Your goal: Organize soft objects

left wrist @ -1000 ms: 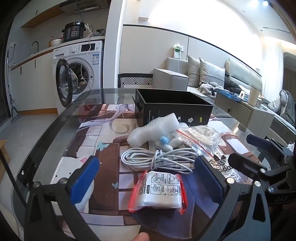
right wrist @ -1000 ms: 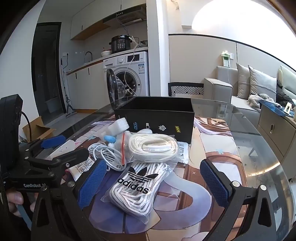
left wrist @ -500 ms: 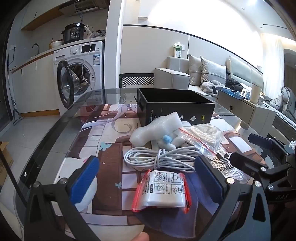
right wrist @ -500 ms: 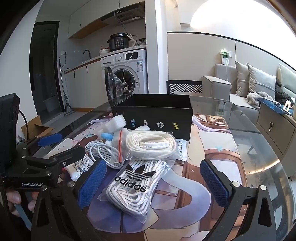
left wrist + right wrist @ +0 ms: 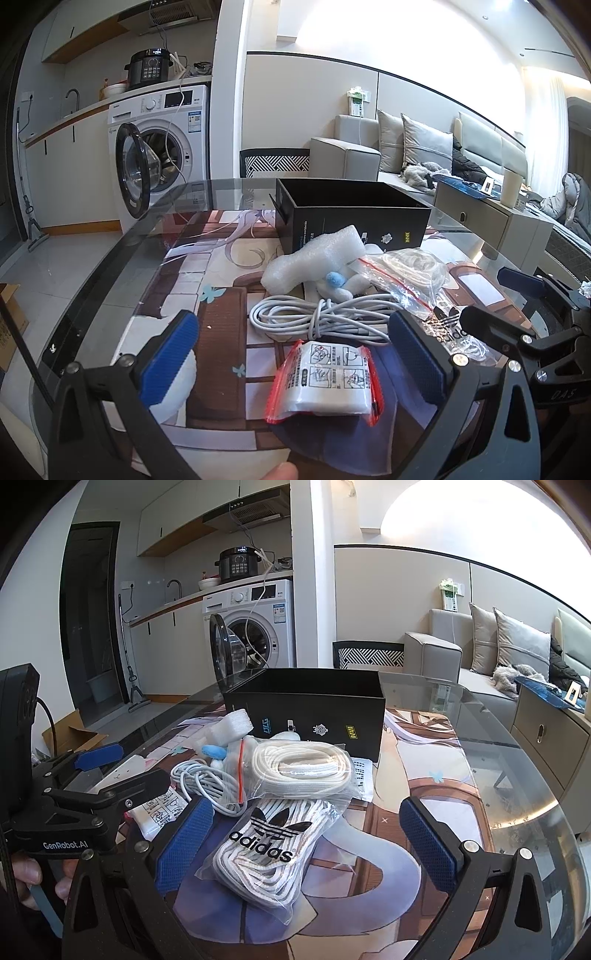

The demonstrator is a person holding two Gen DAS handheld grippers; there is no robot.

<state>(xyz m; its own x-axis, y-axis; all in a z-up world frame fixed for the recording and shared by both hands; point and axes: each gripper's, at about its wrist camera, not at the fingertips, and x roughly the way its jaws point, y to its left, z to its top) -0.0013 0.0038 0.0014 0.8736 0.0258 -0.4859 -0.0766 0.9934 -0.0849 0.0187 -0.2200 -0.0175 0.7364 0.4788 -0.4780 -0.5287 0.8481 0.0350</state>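
An open black box (image 5: 351, 218) (image 5: 310, 705) stands on the glass table. In front of it lie white foam wrap (image 5: 314, 254), a small plush with a blue part (image 5: 336, 280), a coiled grey cable (image 5: 317, 317), a bag of cream laces (image 5: 299, 768), an adidas bag of white laces (image 5: 269, 845) and a red-edged packet (image 5: 325, 380). My left gripper (image 5: 295, 354) is open, its fingers either side of the packet. My right gripper (image 5: 306, 845) is open around the adidas bag.
The table (image 5: 509, 768) has a printed mat under glass. A white plush (image 5: 173, 384) lies by the left finger. A washing machine (image 5: 162, 147) with its door open stands behind, a sofa (image 5: 406, 147) to the right.
Both grippers have moved slightly forward toward the pile; the objects look a little nearer. Both stay open and nothing was picked up.
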